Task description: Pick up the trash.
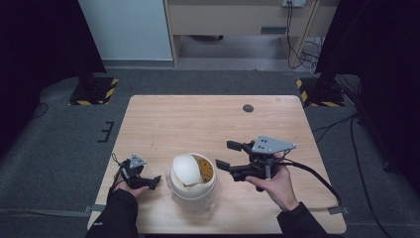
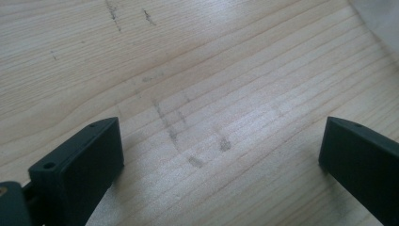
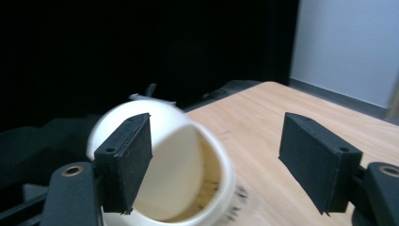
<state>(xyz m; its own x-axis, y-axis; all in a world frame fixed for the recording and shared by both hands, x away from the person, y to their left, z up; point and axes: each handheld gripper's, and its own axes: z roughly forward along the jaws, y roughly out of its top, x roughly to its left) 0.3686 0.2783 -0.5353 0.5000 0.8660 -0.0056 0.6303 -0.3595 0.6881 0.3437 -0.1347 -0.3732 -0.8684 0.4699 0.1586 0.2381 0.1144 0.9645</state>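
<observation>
The white domed bin (image 1: 192, 177) stood at the table's (image 1: 208, 119) near edge, between the two grippers. The right gripper (image 1: 229, 154), jaws spread wide and empty, pointed left at its half-open lid from just beside; the left gripper (image 1: 154, 181), also spread, hovered low beside it

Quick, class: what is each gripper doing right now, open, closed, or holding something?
Left gripper: open, holding nothing, low over the table.
Right gripper: open, holding nothing, beside the white container.
</observation>
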